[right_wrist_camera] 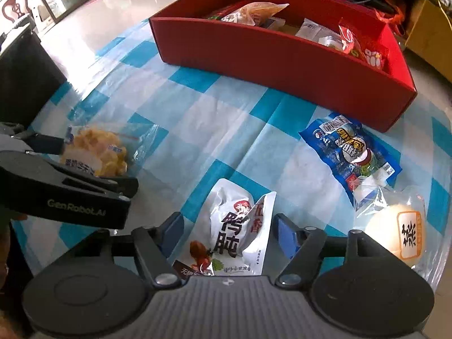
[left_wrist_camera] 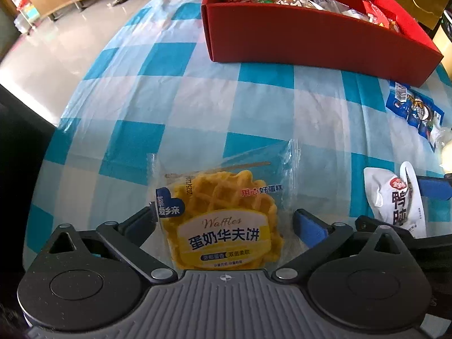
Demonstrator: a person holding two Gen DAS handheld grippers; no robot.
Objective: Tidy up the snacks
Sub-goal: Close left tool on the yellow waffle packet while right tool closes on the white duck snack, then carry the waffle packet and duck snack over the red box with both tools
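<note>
four snack packs lie loose on the cloth: one waffle pack (left_wrist_camera: pixel 223 220), one white pack (right_wrist_camera: pixel 240 234), one blue pack (right_wrist_camera: pixel 350 152), one bun (right_wrist_camera: pixel 395 234). one red box (right_wrist_camera: pixel 282 59) holds more packs, too jumbled to count; at least five show. two grippers: left gripper (left_wrist_camera: pixel 224 226), right gripper (right_wrist_camera: pixel 226 236).

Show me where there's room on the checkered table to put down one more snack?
The widest bare patch of tablecloth lies between the red box and the waffle packet. It is crowded on the right, where the blue packet, the white duck snack pouch and the round bun lie close together.
</note>
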